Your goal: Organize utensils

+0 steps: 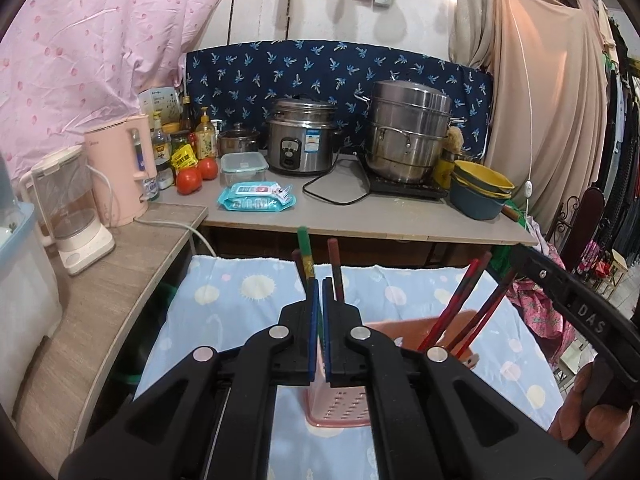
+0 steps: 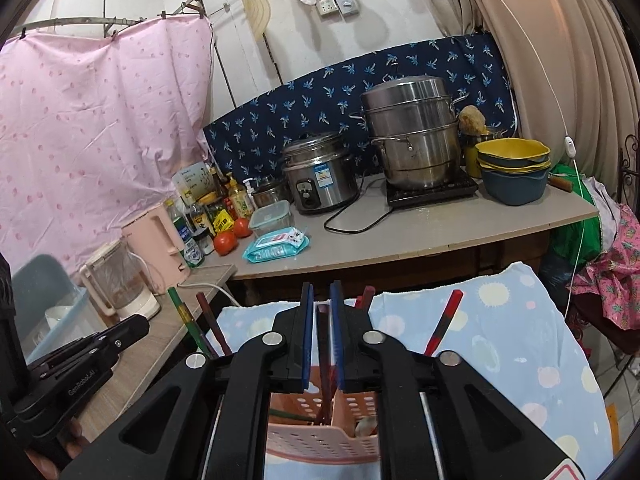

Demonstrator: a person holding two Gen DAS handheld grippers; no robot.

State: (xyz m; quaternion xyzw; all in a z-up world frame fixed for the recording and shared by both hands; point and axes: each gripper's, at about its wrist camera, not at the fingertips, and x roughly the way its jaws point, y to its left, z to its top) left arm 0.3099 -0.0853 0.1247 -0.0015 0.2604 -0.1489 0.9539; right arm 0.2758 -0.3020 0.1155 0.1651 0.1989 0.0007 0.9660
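Below both tongs, pink utensil basket (image 2: 320, 436), right tongs (image 2: 320, 300) parted around dark chopstick (image 2: 323, 344), left tongs (image 1: 321, 288) closed.

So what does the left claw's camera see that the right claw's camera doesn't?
Only the left camera shows its own shut left claw, with chopsticks standing just behind its tips, and the right claw's arm at the frame's right edge.

Only the right camera shows the right claw with a dark chopstick standing between its parted pads, a hanging cutting board, and the holder's inner compartments.

Both show the pink utensil holder, the blue dotted cloth, the rice cooker, steel steamer pot, tomatoes and pink kettle.
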